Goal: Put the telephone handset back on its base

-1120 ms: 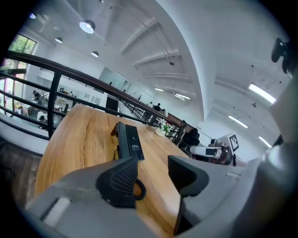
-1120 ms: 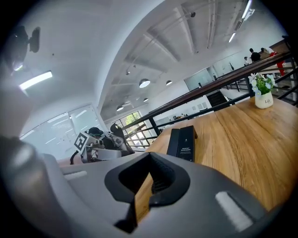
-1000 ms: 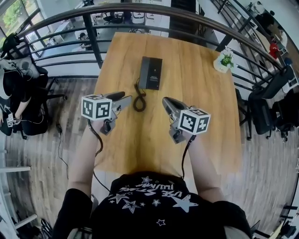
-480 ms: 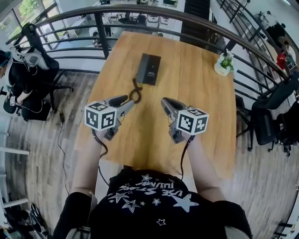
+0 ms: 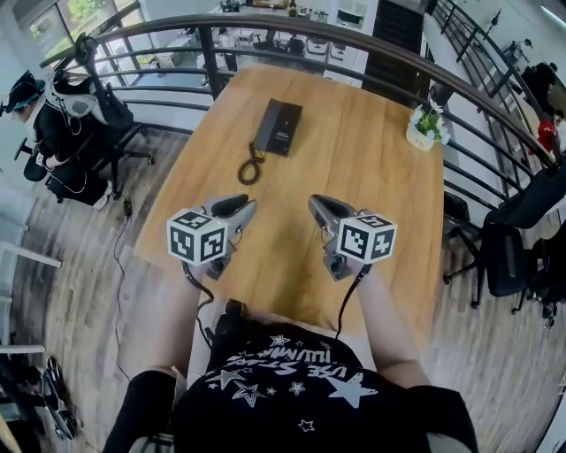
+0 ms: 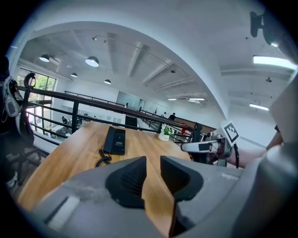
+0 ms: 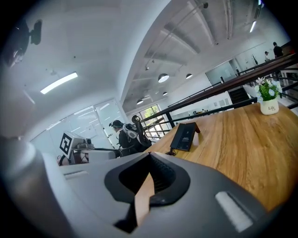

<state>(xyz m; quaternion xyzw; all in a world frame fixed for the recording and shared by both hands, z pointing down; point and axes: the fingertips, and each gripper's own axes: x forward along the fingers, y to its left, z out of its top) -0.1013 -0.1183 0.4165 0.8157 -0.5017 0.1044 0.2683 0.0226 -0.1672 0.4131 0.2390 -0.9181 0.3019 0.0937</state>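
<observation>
Both grippers are up over the near half of the table [image 5: 354, 177] now, side by side with a gap between them, noses pointing at the far edge. The left gripper [image 5: 244, 206] has just been closing its jaws. In its own view, the left gripper [image 6: 152, 160] shows only a narrow slot between the dark pads, with nothing in it but bare wood showing through. The right gripper [image 5: 316, 204] is tighter again. In the right gripper view its tips [image 7: 149, 155] meet at the front, with only a thin wedge of wood showing behind them, and it carries nothing.

And the telephone [image 5: 279, 128] sits well apart from both grippers, close to the far edge and left of the middle. It's a flat black unit lying slightly askew. From the left gripper view the handset [image 6: 110, 139] looks to be lying along the left side of its base, though it's small at this range. The coiled cord [image 5: 249, 165] loops out from the phone's near left corner onto the wood.

Over by the far right corner there's a little potted plant [image 5: 425, 128] in a white pot. A curved railing [image 5: 292, 19] runs behind the far edge, and a person [image 5: 62, 124] sits beyond the table's left side.
</observation>
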